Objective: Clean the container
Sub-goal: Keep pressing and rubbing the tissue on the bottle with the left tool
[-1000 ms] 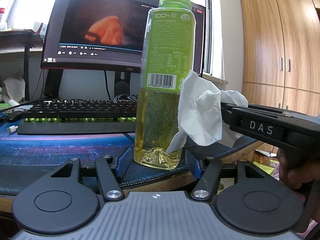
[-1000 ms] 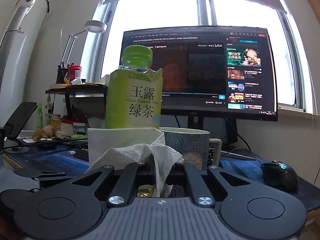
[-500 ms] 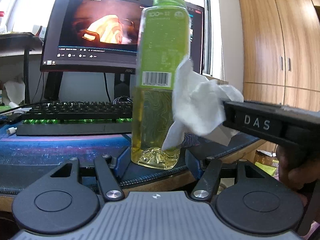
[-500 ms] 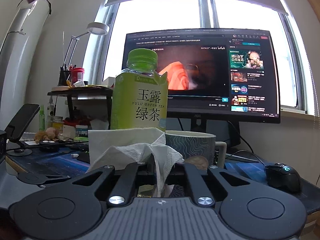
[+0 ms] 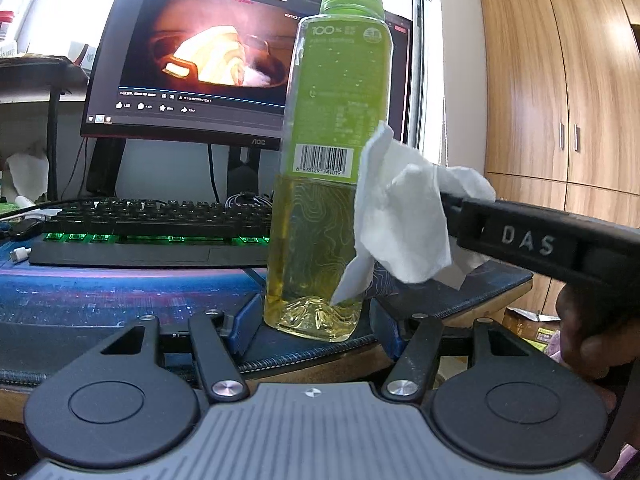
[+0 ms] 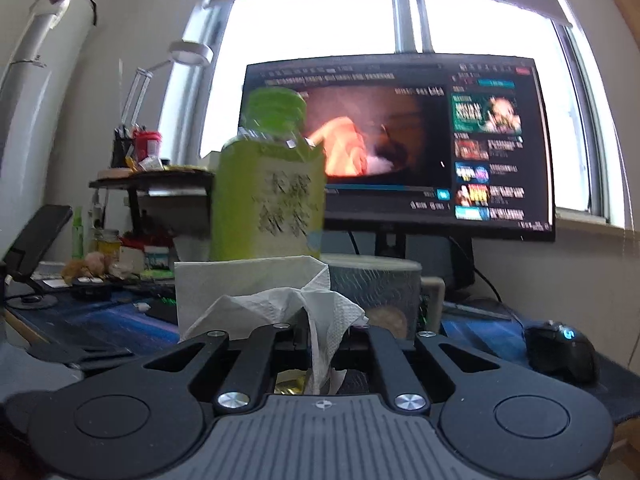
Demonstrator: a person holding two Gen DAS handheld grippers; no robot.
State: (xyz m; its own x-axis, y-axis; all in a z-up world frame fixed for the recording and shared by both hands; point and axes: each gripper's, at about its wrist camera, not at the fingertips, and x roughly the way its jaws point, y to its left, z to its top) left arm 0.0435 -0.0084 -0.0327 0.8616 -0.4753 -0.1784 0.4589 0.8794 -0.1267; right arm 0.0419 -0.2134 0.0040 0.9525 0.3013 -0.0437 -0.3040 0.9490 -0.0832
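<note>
A desk (image 5: 120,292) crowded with a monitor (image 5: 208,60) and keyboard (image 5: 152,228): I flank the bottle (image 5: 324,208) base with my left gripper (image 5: 312,320), fingers wide and apparently clear, to steady it, while my right gripper (image 6: 320,340), clamped on a tissue (image 5: 400,216), presses it against the bottle's side.

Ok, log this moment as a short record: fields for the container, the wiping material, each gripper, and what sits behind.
container: clear plastic green-tea bottle with green cap, upright on the desk mat, partly full of yellow liquid
wiper: crumpled white paper tissue, against the bottle's right side
right gripper: shut on the tissue
left gripper: blue pads on either side of the bottle's base, contact unclear
behind: black AOC monitor, backlit black keyboard
</note>
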